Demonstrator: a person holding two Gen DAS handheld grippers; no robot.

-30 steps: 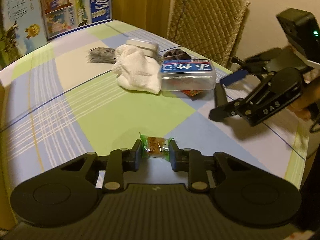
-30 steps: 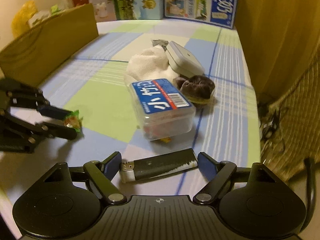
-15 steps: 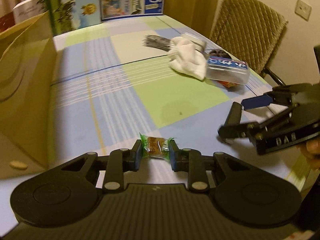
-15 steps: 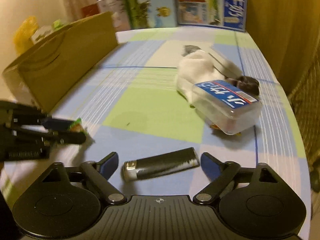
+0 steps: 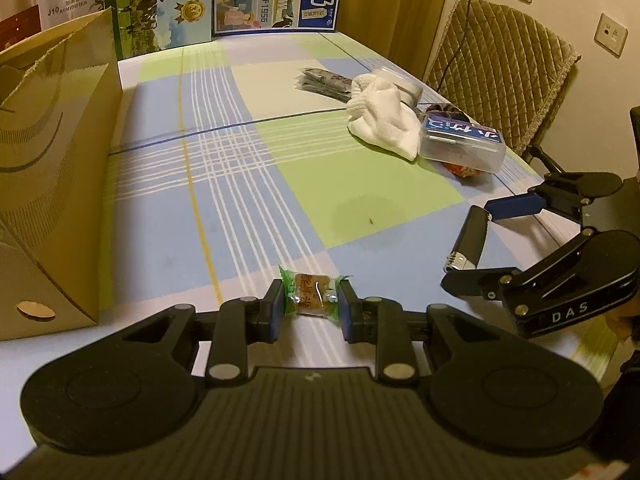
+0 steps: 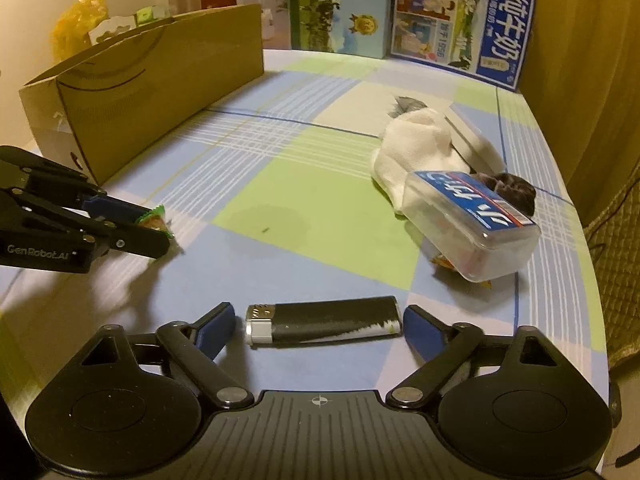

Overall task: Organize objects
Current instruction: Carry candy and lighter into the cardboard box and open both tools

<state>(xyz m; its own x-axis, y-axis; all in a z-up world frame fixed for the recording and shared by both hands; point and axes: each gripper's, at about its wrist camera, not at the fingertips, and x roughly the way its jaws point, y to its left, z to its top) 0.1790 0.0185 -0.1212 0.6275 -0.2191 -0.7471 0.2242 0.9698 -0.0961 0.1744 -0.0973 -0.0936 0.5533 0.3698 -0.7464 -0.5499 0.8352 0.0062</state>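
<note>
My left claw grips a small wrapped candy between its blue pads, the jaws drawn narrow on it; the candy's long axis runs crosswise, from 9 o'clock to 3 o'clock, its green twisted ends pressed against each pad, and it hangs above the checked tablecloth; seen from my right wrist the same candy shows at 9 o'clock, peeping out of the left claw's tips. My right claw stands wide, holding nothing; the lighter lies flat on the cloth between its two fingers, touching neither, its long axis crosswise, the metal head pointing to 9 o'clock and the black-and-white base to 3 o'clock; from my left wrist that lighter sits at 3 o'clock, lying between the right claw's spread fingers. The brown paper bag stands upright at 10 o'clock in the right view, along the table's far left edge; at 2 o'clock a clear plastic box with a blue label lies tilted against a white sock, with a dark bundle just behind the box; printed milk cartons stand at 12 o'clock at the table's far end; a quilted chair stands beside the table at 2 o'clock in the left view.
</note>
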